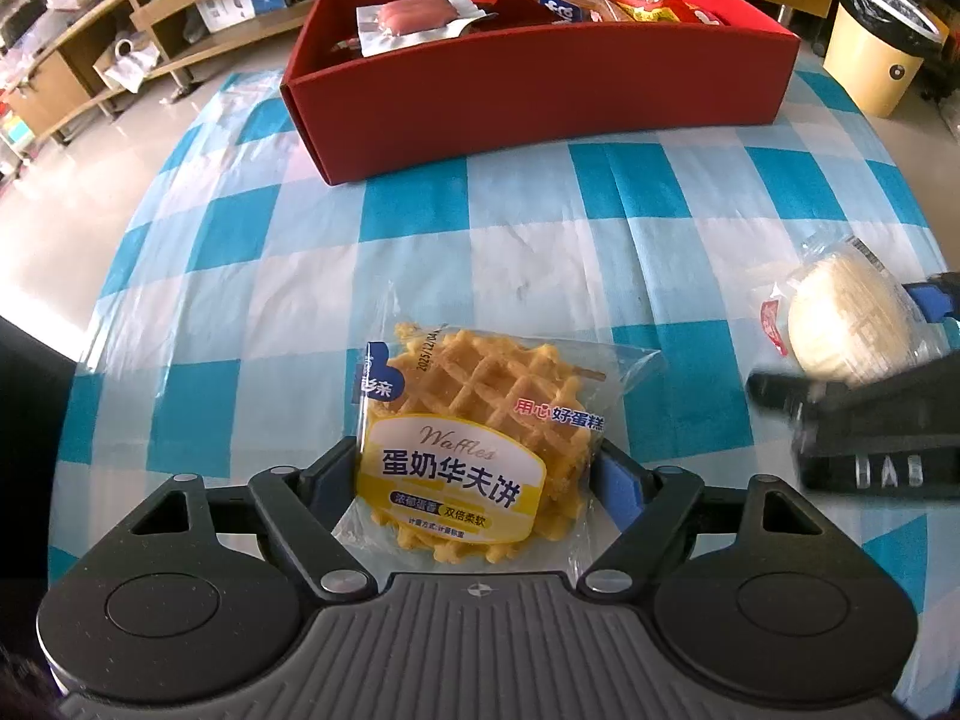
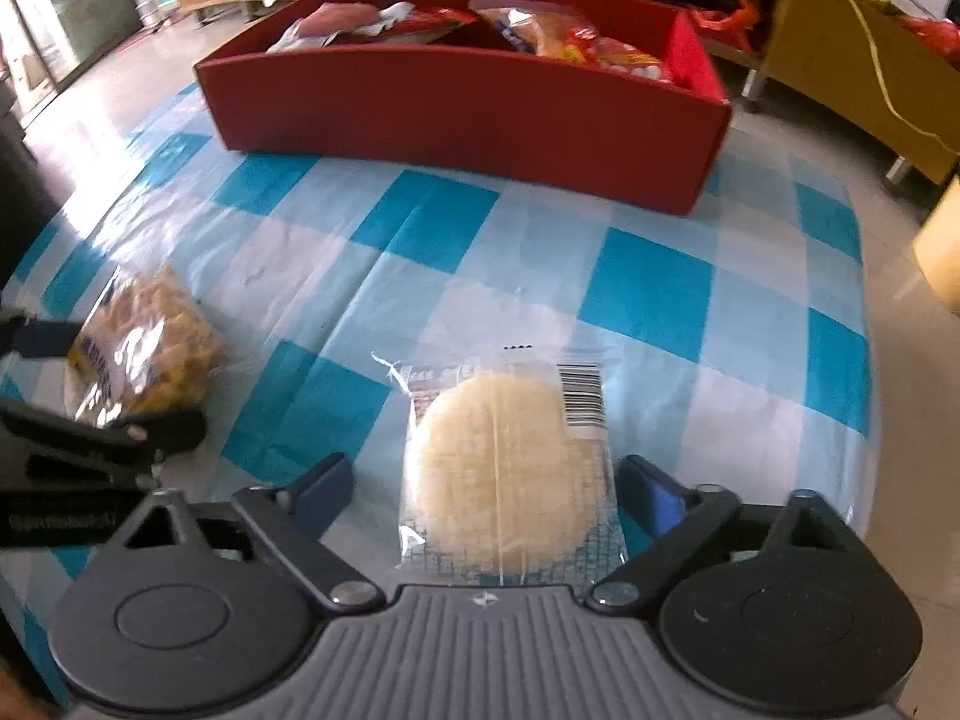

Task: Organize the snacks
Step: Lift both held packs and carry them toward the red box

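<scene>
Plastic-wrapped waffle point(image 1: 474, 450) sits pinched in left gripper point(image 1: 480, 474); right gripper point(image 2: 486, 492) loosely straddles blurred rice cake point(image 2: 504, 480).

one waffle pack point(image 1: 474, 450), one rice cake pack point(image 2: 510, 468), one red box point(image 1: 540, 90)

Waffle packet point(image 1: 474, 450): clear glossy plastic
Tablecloth point(image 1: 540, 252): thin creased checked sheet
Red box point(image 1: 540, 102): matt card
Gripper body point(image 1: 474, 648): ribbed matt plastic

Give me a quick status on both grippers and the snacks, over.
Left gripper shut on waffle pack. Right gripper open around rice cake pack, left pad clear of it. Red box ahead, part filled; path clear.
</scene>
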A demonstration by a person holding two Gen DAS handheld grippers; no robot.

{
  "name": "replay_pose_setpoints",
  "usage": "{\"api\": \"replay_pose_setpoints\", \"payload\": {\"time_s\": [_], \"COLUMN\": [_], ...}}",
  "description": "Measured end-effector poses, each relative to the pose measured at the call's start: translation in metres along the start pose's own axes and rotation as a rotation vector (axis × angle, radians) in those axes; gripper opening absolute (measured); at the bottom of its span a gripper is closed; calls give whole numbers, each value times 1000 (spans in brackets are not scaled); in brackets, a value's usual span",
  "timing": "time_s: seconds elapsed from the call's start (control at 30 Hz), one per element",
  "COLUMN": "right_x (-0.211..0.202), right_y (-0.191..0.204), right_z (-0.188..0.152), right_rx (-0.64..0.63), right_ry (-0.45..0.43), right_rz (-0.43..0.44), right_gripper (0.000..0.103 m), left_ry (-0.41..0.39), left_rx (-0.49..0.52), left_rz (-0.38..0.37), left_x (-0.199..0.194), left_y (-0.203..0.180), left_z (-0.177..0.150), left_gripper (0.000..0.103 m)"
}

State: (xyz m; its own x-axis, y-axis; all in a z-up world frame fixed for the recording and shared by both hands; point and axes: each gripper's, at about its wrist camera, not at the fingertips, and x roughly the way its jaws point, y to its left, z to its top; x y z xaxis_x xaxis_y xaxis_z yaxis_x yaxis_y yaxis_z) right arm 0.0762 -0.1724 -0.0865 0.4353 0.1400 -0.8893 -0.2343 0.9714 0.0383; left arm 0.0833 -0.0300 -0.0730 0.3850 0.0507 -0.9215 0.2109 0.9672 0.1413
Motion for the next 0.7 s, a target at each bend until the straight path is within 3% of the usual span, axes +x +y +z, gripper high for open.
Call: {"api": "replay_pose_setpoints", "payload": {"time_s": [0.03, 0.07, 0.7], "right_x": [-3, -6, -53], "right_y": [-1, -2, 4], "right_z": [0, 2, -19], "right_rx": [6, 22, 100], "right_ry": [-12, -19, -85], "right_rz": [-6, -13, 20], "right_gripper": [57, 54, 54], "left_ry": [2, 5, -34], "left_rx": [1, 4, 7], "left_rz": [-2, -3, -60], "left_x": [0, 0, -34], "left_y": [-1, -2, -10], "left_z": [0, 0, -8], "left_gripper": [84, 84, 83]}}
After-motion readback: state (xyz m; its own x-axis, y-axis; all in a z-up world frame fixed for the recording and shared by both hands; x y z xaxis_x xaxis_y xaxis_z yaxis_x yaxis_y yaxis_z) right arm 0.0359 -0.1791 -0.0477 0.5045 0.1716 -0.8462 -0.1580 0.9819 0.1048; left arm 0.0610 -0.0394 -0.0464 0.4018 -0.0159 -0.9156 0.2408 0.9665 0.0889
